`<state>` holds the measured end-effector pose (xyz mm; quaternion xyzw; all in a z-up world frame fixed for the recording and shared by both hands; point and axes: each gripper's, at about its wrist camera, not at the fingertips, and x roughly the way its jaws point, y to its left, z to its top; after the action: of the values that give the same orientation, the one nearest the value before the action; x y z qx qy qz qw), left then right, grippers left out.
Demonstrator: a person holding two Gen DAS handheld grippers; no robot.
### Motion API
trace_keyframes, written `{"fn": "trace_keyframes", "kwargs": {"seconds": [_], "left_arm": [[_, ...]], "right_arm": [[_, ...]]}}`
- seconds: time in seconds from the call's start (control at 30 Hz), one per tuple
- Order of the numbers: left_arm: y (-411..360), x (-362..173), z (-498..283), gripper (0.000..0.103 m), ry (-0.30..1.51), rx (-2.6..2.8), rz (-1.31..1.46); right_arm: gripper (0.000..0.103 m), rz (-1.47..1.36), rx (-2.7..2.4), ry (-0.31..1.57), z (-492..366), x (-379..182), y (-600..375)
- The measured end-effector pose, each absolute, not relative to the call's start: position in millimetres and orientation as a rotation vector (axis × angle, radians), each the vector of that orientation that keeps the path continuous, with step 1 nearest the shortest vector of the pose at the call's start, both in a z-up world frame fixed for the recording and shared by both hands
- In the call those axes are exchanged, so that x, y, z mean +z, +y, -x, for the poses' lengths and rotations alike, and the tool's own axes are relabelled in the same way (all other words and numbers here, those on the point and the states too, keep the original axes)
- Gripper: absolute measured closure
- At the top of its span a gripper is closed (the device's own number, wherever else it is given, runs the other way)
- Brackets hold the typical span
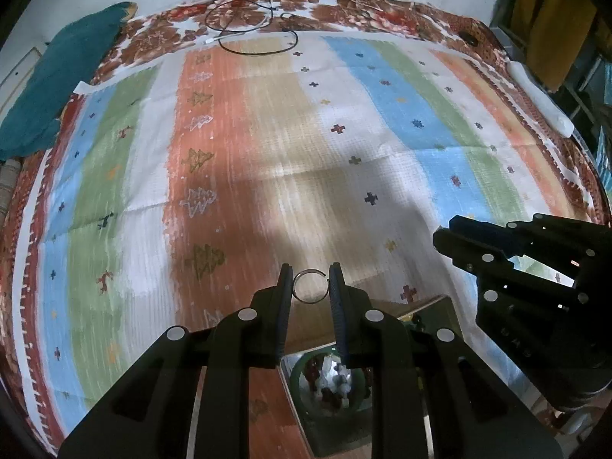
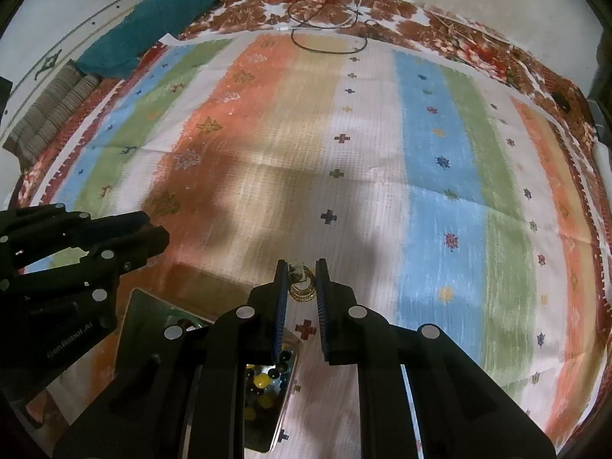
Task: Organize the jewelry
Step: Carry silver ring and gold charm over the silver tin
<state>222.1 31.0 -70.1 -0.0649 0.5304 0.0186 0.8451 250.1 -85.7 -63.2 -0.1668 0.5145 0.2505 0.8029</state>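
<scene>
A thin silver ring (image 1: 309, 286) stands upright between the fingertips of my left gripper (image 1: 309, 282), which is shut on it above the striped cloth. My right gripper (image 2: 302, 281) is shut on a gold earring (image 2: 302, 287) that hangs between its pads. Below the left gripper lies a metal tray (image 1: 294, 401) with a green bangle (image 1: 296, 376) and mixed jewelry in it. The same tray (image 2: 132, 329) shows under the right gripper, with small coloured pieces (image 2: 262, 382) inside. The right gripper's body (image 1: 535, 279) appears at the right of the left wrist view.
A striped, patterned cloth (image 1: 267, 134) covers the bed. A teal pillow (image 1: 57, 76) lies at the far left. Black and white cables (image 1: 248, 26) coil at the far edge. A white roll (image 1: 543, 95) lies at the right edge. The left gripper's body (image 2: 65, 267) fills the left of the right wrist view.
</scene>
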Motion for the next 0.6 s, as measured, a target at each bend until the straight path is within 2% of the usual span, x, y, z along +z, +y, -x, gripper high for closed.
{"fn": "trace_keyframes", "kwargs": {"seconds": [0.6], "left_arm": [[25, -57, -191, 0.084, 1.086, 0.04, 0.162]], "right_arm": [[0.088, 0.345, 0.571, 1.083, -221, -54, -93]]}}
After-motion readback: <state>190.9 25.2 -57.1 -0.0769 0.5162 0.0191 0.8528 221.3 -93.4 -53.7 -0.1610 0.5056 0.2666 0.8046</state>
